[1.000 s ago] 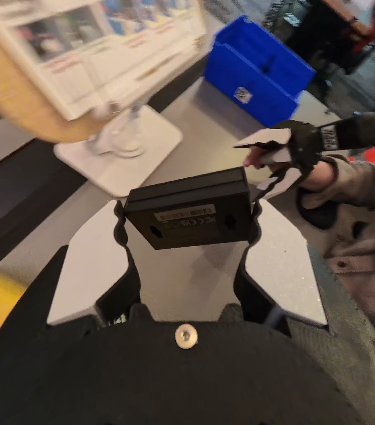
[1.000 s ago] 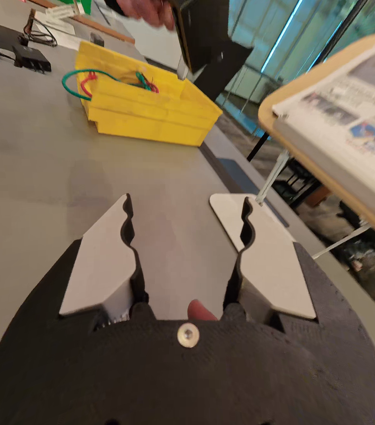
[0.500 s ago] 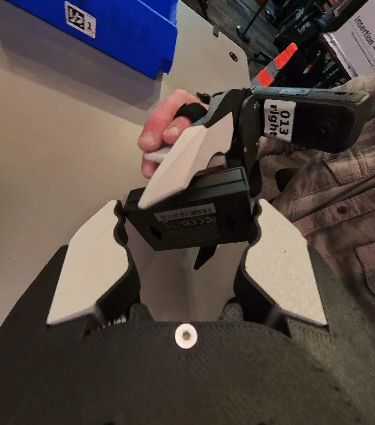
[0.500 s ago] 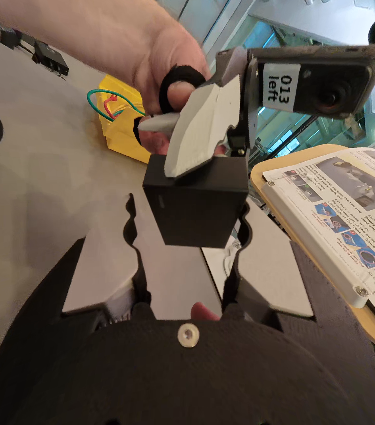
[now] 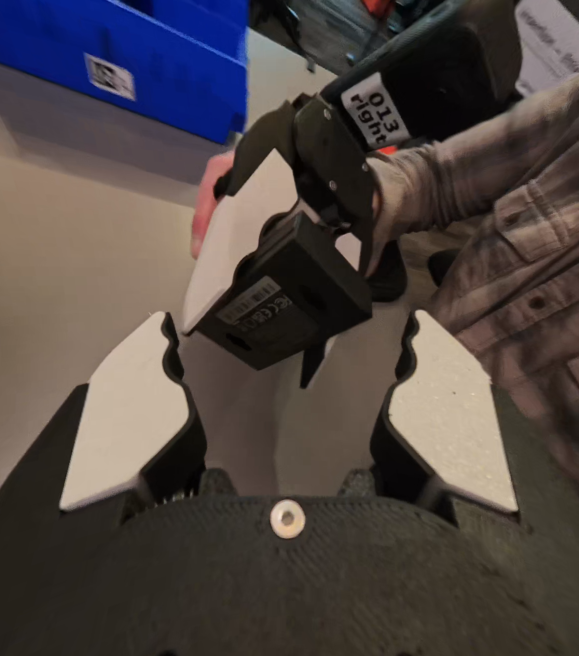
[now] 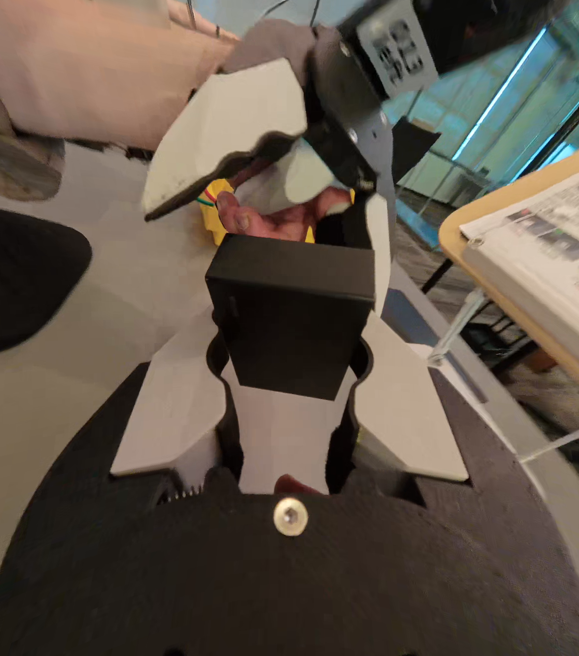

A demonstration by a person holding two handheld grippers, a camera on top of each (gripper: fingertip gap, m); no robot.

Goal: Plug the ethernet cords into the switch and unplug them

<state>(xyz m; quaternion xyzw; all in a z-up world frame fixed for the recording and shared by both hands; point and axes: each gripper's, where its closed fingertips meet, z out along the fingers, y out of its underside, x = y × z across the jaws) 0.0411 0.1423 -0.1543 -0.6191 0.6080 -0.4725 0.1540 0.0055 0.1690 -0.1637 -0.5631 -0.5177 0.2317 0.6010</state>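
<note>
The black switch [image 5: 280,298] hangs tilted above the grey table [image 5: 50,284], its labelled underside toward the left wrist view. My left gripper [image 5: 289,330] is open, and both its fingertips stand clear of the switch. My right gripper [image 6: 289,344] is shut on the switch [image 6: 291,312], with both pads pressing its sides. In the left wrist view the right gripper's white finger [image 5: 217,255] lies along the switch's left side. In the right wrist view the left gripper's fingers [image 6: 224,135] spread wide beyond the switch's far end. No ethernet cord is at the switch.
A blue bin [image 5: 139,53] stands at the table's far side. A yellow bin [image 6: 215,216] with green and red cords sits behind the left gripper. An instruction board [image 6: 547,248] on a clear stand is at the right. A person's plaid sleeve [image 5: 493,213] is close. Left and right tips are no more than a few centimetres apart.
The switch passed from left to right: my left gripper opened and let go, my right gripper closed on it. The switch has tilted.
</note>
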